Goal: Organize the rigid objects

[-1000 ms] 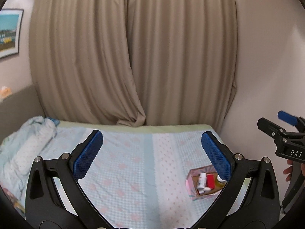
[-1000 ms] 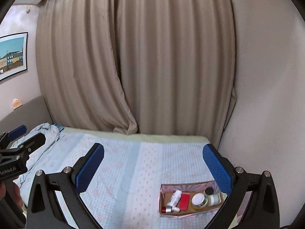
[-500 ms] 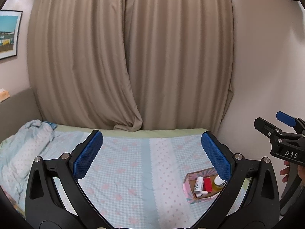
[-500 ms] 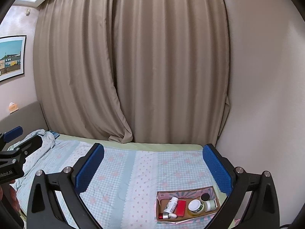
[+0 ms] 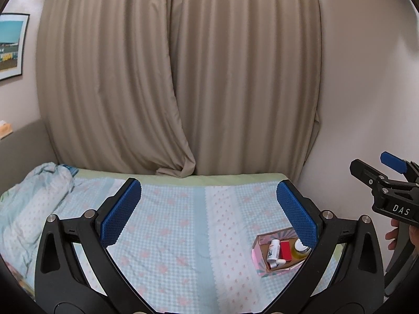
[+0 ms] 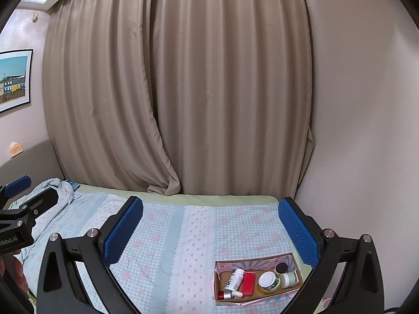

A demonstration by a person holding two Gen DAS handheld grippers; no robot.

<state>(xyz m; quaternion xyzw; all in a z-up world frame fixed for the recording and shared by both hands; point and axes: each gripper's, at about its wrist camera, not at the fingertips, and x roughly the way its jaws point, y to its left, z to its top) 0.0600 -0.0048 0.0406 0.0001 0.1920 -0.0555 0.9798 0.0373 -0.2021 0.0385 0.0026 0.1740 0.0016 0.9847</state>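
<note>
A shallow pink cardboard box point(image 6: 222, 265) lies on the bed at the right, near the wall; it also shows in the left wrist view point(image 5: 256, 253). Inside it lie a white bottle point(image 6: 234, 278), a red flat box point(image 6: 248, 283), a yellow jar with a white lid point(image 6: 267, 282), a small pale jar point(image 6: 288, 279) and a black-capped item point(image 6: 281, 267). My left gripper point(image 5: 208, 212) is open and empty, high above the bed. My right gripper point(image 6: 209, 229) is open and empty, well above the box.
The bed point(image 5: 188, 225) has a light blue checked sheet. A crumpled blanket point(image 5: 28, 209) lies at its left end. Beige curtains point(image 6: 183, 91) hang behind it and a wall point(image 6: 366, 130) closes the right side. A framed picture point(image 6: 14, 78) hangs at left.
Both grippers have risen and pulled back from the bed, so the box looks smaller and lower in both views. Both stay open and empty.
</note>
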